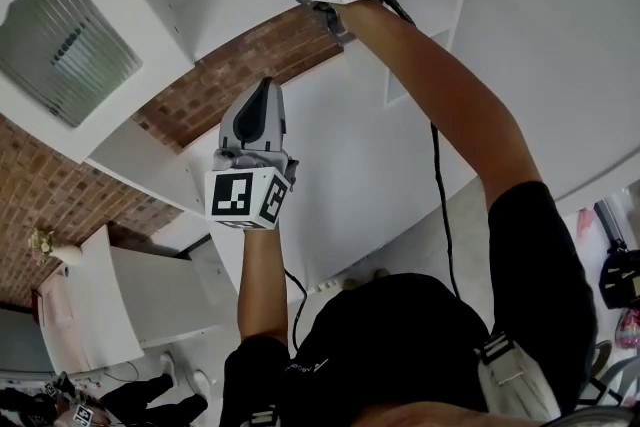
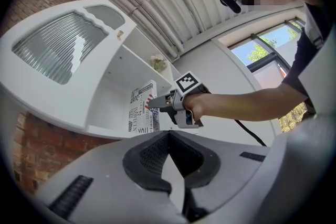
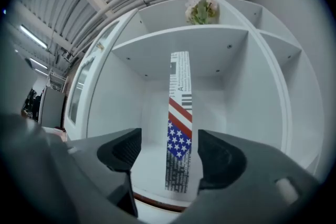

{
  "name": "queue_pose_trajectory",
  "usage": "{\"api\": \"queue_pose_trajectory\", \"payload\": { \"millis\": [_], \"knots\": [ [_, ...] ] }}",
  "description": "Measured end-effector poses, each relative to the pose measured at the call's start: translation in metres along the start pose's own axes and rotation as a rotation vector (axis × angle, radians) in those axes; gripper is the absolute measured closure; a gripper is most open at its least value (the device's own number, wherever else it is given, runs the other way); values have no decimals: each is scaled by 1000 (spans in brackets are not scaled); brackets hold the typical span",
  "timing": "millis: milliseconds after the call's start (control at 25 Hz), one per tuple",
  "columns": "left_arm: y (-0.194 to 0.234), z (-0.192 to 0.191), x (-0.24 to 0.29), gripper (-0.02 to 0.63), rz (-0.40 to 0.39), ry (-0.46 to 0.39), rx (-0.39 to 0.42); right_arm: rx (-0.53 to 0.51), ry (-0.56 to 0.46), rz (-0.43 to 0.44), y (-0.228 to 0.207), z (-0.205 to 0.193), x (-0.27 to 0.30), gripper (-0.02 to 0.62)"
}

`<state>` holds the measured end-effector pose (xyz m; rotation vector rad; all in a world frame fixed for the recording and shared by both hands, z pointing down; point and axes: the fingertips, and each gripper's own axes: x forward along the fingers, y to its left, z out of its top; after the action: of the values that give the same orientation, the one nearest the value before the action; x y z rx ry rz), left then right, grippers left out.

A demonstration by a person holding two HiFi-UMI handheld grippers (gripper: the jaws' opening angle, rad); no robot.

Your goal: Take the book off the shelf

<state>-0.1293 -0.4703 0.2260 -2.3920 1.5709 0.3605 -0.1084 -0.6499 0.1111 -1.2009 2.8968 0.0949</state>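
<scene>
Right gripper (image 3: 168, 140): my fingers (image 3: 123, 150) are spread and pinch nothing. The thin book with a stars-and-stripes spine (image 3: 180, 113) stands upright between them, with a gap on each side. It sits at the near edge of the white shelf compartment (image 3: 239, 92). Bare white board runs left and right of the book up to the side walls, and the back wall is farther in.

Left gripper (image 2: 168, 138): my fingers (image 2: 147, 160) are pressed together, held lower and well apart from the book.

Room: a red brick wall (image 1: 225, 100) lies below the shelf. A ribbed glass cabinet door (image 2: 58, 52) is to the left, and pale flowers (image 3: 199, 10) sit on the top board.
</scene>
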Motion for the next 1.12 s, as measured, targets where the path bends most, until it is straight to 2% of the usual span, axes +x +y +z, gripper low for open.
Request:
{"api": "queue_pose_trajectory", "payload": {
  "millis": [320, 600, 720, 880, 1120],
  "knots": [
    [32, -2, 2, 609, 4, -6, -29, -15, 71, -65, -17, 3, 56, 258],
    [41, -7, -2, 609, 9, -1, -26, -19, 96, -96, -27, 3, 78, 261],
    [43, -3, -3, 609, 5, -6, -21, -28, 106, -107, -29, 0, 82, 289],
    [45, -1, -1, 609, 4, -10, -17, -47, 102, -118, -31, -3, 83, 417],
    [46, -2, 5, 609, -1, -6, -23, -63, 81, -101, -27, -2, 83, 436]
  ]
}}
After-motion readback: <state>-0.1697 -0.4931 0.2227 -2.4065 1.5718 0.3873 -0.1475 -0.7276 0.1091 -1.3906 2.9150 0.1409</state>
